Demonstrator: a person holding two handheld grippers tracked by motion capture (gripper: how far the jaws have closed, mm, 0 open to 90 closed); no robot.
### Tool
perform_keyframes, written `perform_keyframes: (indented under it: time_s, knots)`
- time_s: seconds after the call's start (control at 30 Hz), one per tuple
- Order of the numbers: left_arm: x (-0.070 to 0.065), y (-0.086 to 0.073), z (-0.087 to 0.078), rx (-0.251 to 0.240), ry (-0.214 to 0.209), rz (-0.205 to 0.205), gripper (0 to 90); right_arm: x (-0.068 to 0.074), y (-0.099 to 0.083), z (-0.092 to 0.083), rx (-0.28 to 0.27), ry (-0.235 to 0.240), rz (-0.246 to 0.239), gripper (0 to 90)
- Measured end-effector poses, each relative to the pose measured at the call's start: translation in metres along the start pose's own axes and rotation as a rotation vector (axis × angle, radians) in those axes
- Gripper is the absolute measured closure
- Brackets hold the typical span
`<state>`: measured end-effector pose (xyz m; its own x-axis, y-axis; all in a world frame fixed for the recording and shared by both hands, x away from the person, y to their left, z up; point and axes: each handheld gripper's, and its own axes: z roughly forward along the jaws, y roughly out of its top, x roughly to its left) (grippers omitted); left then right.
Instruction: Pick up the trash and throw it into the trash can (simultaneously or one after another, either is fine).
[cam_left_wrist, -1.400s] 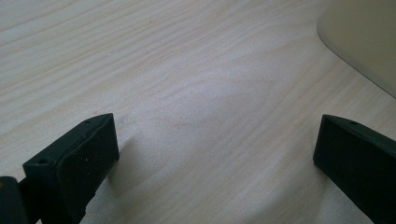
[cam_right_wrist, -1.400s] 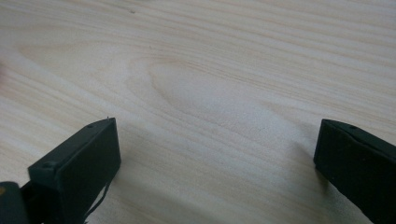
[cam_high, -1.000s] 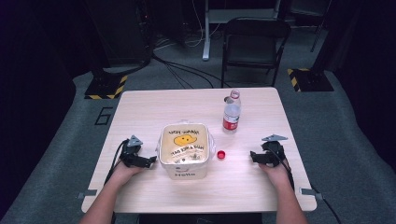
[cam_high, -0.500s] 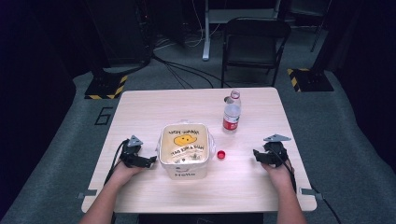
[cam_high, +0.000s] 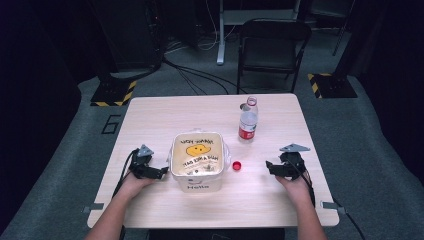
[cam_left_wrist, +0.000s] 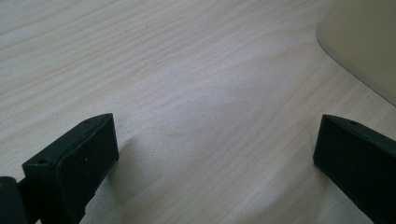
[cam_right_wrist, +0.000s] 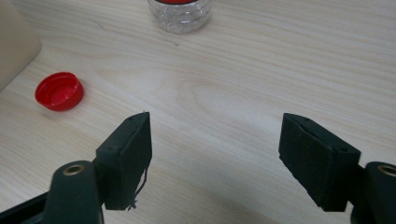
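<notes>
Right gripper (cam_right_wrist: 215, 154) hovers with jaws just reopening, nothing between them (likely lining up on the red cap (cam_right_wrist: 59, 90) beside the tub (cam_high: 197, 159)). Left gripper (cam_high: 162, 172) rests released against the tub's side; farther back, the capless bottle (cam_high: 248, 120) waits upright on the tabletop (cam_high: 175, 112).

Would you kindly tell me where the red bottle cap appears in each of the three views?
High view: red cap on the table, right of the white container.
Left gripper view: not in it.
Right gripper view: red cap at left, lying open side up.
Shared landmark: the container, whose corner sits beside the cap.
</notes>
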<state>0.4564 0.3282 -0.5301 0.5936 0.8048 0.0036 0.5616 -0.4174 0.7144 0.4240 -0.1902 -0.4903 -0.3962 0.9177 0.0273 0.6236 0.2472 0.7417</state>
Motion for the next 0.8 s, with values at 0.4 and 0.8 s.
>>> perform_keyframes:
  time_s: [0.4,0.8]
  knots:
    - [0.0,0.0,0.0,-0.001,0.002,-0.001,0.0,0.003,0.024,-0.013,-0.039,0.012,-0.002,18.7]
    - [-0.001,0.0,0.001,-0.004,0.0,-0.007,0.0,0.007,0.049,-0.009,-0.08,0.012,-0.014,14.1]
